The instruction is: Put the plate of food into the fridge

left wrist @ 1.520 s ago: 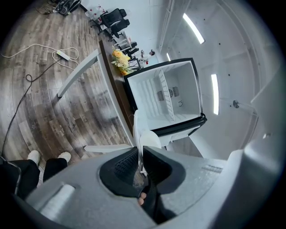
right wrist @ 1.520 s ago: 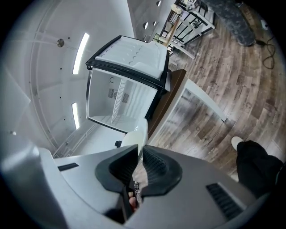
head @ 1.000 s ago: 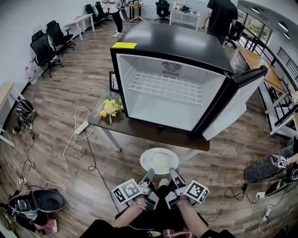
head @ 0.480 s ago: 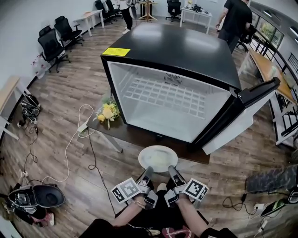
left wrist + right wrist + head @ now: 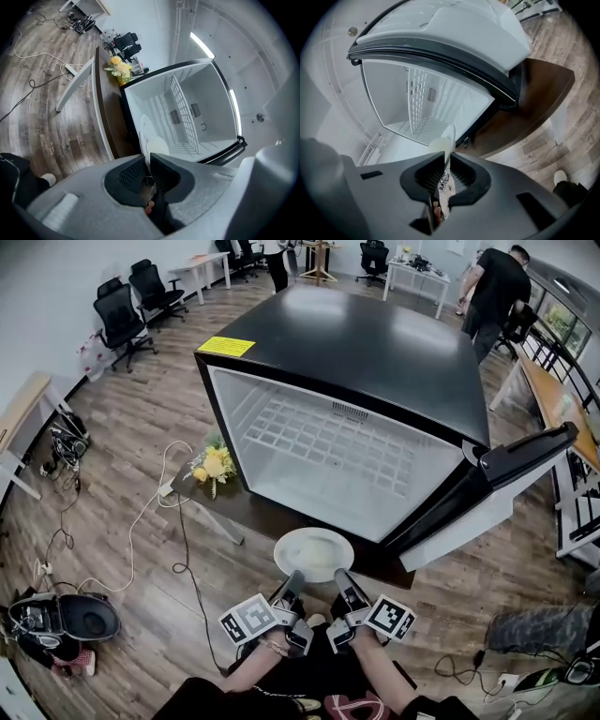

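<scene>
Plate [image 5: 313, 552] moved closer to the open fridge [image 5: 328, 451]; my left claw [image 5: 293, 577] and right claw [image 5: 338, 576] both clench its near rim, at the surface [image 5: 248, 509] edge.

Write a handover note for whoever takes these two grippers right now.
Grippers: the left gripper is shut on the near rim of the plate; the right gripper is shut on the same rim beside it.
Things: plate of food held in the air, just short of the fridge, about over the near edge of the table. The door stands open; the wire shelf is bare.
Done: plate gripped and brought to the opening.
Left: move it inside, set it down, release.
</scene>
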Available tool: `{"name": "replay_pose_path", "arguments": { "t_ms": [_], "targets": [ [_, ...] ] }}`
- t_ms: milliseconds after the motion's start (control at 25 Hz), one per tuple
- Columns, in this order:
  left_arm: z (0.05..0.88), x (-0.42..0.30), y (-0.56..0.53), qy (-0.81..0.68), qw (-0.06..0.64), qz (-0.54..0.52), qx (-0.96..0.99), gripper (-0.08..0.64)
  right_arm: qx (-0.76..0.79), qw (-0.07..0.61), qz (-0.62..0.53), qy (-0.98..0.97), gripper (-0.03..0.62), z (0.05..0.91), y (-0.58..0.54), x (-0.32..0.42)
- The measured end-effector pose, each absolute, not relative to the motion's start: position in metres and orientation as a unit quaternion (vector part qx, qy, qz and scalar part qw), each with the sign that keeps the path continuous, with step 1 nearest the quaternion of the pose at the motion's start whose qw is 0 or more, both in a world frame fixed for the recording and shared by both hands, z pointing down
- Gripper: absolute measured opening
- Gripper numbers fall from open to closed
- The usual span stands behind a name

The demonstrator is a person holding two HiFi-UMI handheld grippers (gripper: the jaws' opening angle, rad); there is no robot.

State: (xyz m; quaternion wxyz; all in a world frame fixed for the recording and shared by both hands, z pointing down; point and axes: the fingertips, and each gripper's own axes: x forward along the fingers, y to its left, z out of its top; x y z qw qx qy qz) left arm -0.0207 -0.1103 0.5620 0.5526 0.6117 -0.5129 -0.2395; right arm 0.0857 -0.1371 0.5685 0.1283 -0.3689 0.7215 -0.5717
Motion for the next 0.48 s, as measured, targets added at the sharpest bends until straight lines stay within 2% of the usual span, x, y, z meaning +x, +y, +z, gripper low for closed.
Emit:
{"name": "replay_pose_path", "arguments": {
  "t_ms": [480],
  "targets": [
    [0.559, -0.028, -0.141, -0.511, 0.559, -0.254, 0.602, 0.037, -0.362, 0.141, -0.571, 0.724, 0.046, 0.564, -0.166, 0.077]
  ]
}}
